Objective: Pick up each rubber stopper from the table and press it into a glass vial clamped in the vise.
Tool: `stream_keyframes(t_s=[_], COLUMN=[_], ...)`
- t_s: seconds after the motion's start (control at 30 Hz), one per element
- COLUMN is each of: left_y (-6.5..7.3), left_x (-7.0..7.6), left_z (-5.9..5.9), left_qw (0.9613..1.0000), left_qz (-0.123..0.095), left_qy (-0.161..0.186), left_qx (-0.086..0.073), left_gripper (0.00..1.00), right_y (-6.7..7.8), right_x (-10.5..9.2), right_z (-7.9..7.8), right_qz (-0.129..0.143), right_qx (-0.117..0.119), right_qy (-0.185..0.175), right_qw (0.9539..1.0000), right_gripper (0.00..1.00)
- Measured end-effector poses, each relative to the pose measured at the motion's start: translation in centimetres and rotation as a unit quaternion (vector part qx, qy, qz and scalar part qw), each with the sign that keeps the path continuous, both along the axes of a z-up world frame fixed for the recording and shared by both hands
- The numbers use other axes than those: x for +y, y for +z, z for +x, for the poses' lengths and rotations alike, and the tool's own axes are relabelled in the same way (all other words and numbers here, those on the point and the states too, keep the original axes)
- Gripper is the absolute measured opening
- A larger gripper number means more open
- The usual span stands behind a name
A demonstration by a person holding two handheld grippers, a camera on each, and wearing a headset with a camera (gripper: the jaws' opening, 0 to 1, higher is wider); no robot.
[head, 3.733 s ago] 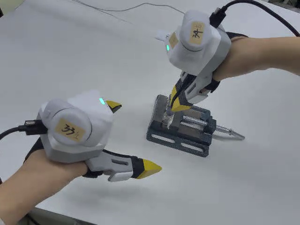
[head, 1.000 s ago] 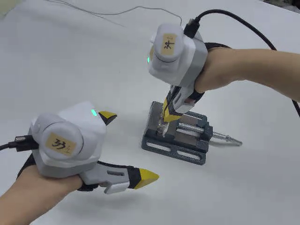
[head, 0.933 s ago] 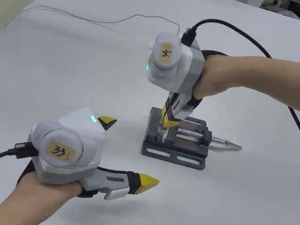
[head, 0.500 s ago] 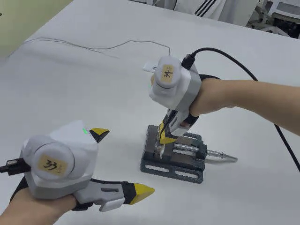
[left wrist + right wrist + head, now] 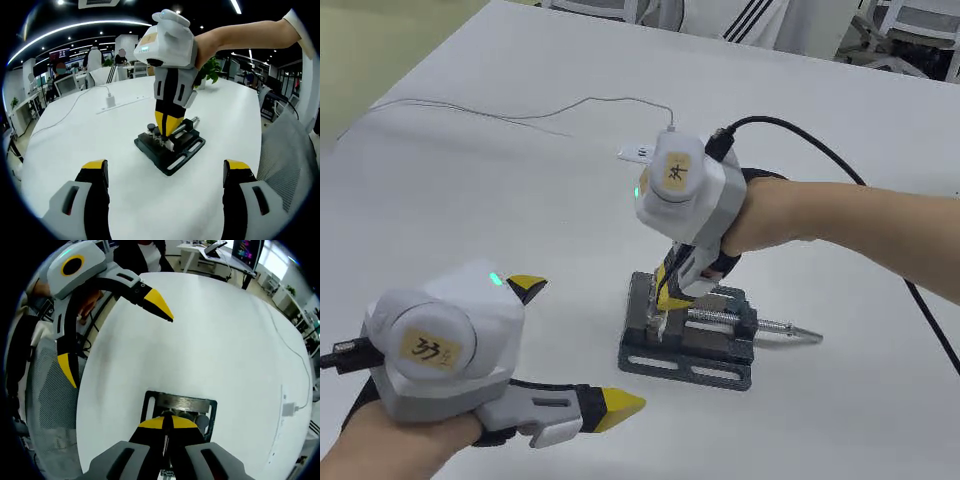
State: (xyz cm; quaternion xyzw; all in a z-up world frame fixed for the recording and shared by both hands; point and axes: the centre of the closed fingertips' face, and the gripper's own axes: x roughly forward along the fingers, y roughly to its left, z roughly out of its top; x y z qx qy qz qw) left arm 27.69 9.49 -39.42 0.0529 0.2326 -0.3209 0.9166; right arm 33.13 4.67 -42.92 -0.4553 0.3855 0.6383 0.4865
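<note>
Your right claw (image 5: 665, 296) is closed, tips pressed together. It points straight down onto the vise (image 5: 685, 350), at the end away from the screw handle. The tips hide the spot beneath them, so I cannot tell whether a stopper is pinched there. From this pose, I judge you are at the pressing step, with the stopper either going into a vial or just seated.

Your left claw (image 5: 572, 345) is wide open and holds nothing. It hovers over the table (image 5: 470, 200), well apart from the right claw, and is aimed at the vise.

In the left gripper view, small dark tops (image 5: 151, 128) stand up from the vise just beside the right claw's tips. They look like vials already stoppered, but they are too small to be sure. In the right gripper view, a round grey top (image 5: 202, 419) sits just beside those tips, inside the vise. The glass itself is too small to make out, and so is anything inside it.

I cannot tell how many stoppers are still to go.
</note>
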Motion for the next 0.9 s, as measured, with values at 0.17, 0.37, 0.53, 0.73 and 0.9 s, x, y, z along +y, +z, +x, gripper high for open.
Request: stream_keyframes(t_s=[0.17, 0.37, 0.53, 0.73, 0.9], left_y=[-0.3, -0.7, -0.7, -0.7, -0.5], left_x=[0.1, 0.2, 0.1, 0.1, 0.0], left_z=[0.0, -0.1, -0.1, 0.0, 0.0], left_qw=[1.0000, 1.0000, 1.0000, 1.0000, 0.9999], left_qz=[0.003, 0.004, 0.005, 0.006, 0.008], left_qy=[0.001, 0.001, -0.002, -0.004, -0.005], left_qx=[0.003, 0.007, 0.006, 0.005, 0.005], left_gripper=[0.94, 0.95, 0.95, 0.96, 0.96], right_y=[0.6, 1.5, 1.2, 1.2, 1.1], right_x=[0.3, -0.2, -1.2, -1.4, -2.2], right_z=[0.4, 0.3, 0.1, -0.6, -0.9], right_qz=[0.048, 0.105, 0.131, 0.172, 0.178], right_qx=[-0.009, -0.010, -0.012, 0.001, -0.008], right_qy=[-0.033, -0.071, -0.105, -0.145, -0.168], right_qw=[0.9983, 0.9919, 0.9858, 0.9743, 0.9695], right_gripper=[0.14, 0.44, 0.67, 0.90, 0.99])
